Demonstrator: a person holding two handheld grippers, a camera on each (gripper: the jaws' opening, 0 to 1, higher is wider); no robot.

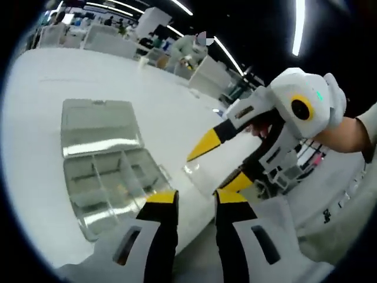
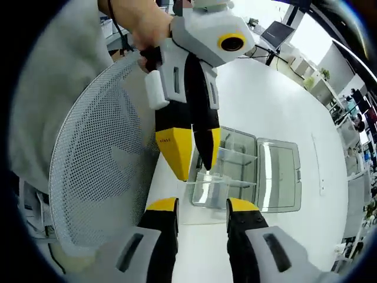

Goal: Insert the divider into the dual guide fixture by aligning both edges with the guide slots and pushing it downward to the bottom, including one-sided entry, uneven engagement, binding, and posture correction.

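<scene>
Both grippers, left [image 2: 194,168] and right [image 1: 215,162], are hovering with jaws parted over my clear compartment box [image 1: 112,171]; a transparent divider [image 2: 203,191] possibly lying between them.

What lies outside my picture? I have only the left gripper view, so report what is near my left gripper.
Observer: A grey mesh chair back stands at the edge of the white table, close beside the left gripper.
Operator: Now place the divider against the right gripper's fingers.
Observer: In the right gripper view, the clear divider lies just ahead of the right gripper and spans the gap between its fingers. I cannot tell whether it is clamped.
Operator: Check my left tips.
Observer: The left gripper's yellow fingers point down at the divider's top edge. The open clear box lies beyond it.
</scene>
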